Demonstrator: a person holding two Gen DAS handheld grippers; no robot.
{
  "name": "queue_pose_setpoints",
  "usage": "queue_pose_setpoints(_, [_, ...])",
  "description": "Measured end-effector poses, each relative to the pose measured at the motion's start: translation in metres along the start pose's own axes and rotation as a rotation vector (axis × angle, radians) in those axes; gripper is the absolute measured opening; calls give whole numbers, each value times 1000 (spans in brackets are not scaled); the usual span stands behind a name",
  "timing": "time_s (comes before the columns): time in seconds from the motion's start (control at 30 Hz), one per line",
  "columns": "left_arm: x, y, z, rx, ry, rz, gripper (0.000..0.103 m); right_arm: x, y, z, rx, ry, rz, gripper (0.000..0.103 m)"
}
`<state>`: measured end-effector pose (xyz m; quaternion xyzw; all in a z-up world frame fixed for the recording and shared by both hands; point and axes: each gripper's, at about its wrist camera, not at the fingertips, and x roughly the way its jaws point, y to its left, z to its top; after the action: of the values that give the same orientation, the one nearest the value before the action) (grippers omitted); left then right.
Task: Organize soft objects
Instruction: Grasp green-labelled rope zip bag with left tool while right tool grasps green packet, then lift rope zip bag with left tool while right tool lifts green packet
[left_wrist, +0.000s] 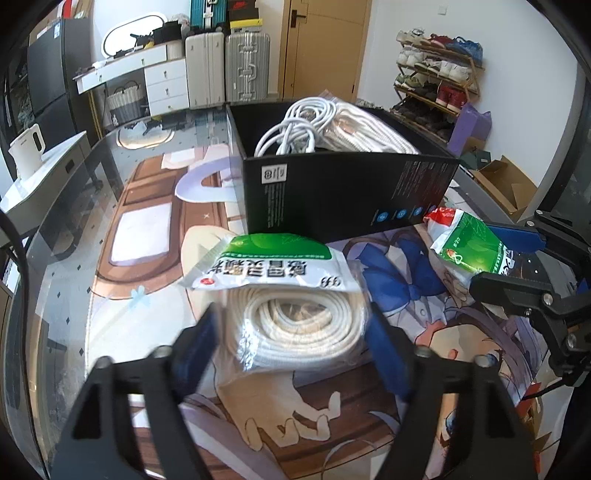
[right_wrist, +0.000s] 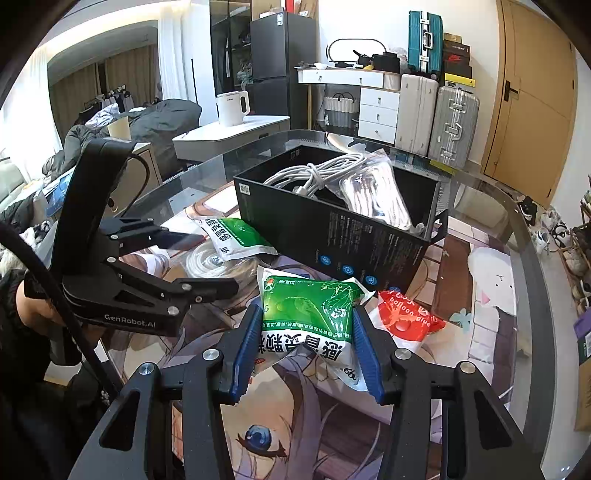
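My left gripper (left_wrist: 291, 325) is open, its blue pads on either side of a clear bag of coiled white rope (left_wrist: 295, 325) lying on the mat. A green-and-white packet (left_wrist: 273, 266) rests on the rope's far edge. My right gripper (right_wrist: 306, 332) is shut on a second green-and-white packet (right_wrist: 310, 317), which bulges between the pads; it also shows in the left wrist view (left_wrist: 469, 240). A black box (left_wrist: 347, 188) behind holds white cables (left_wrist: 295, 129) and another bagged rope (left_wrist: 365, 129). A red-and-white balloon-glue bag (right_wrist: 406, 317) lies beside the held packet.
The glass table carries an anime-print mat (left_wrist: 155, 236). The black box (right_wrist: 343, 225) stands just beyond both grippers. The left gripper shows at the left of the right wrist view (right_wrist: 207, 258). Suitcases, a drawer unit and a shoe rack (left_wrist: 439, 74) stand beyond the table.
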<state>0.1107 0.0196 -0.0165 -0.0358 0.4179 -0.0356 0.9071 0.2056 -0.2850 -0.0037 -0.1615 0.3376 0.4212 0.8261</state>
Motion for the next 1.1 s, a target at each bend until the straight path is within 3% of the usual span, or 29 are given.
queue_pose_setpoints(0.53, [-29,-15,-4,30,-46,-92,64,-14,-6,2,16,-42,15,49])
queue_pose_setpoints(1.1, [-68,-17,7,31,-133,-93,64,-49,-1,8,7,-119,-1,49])
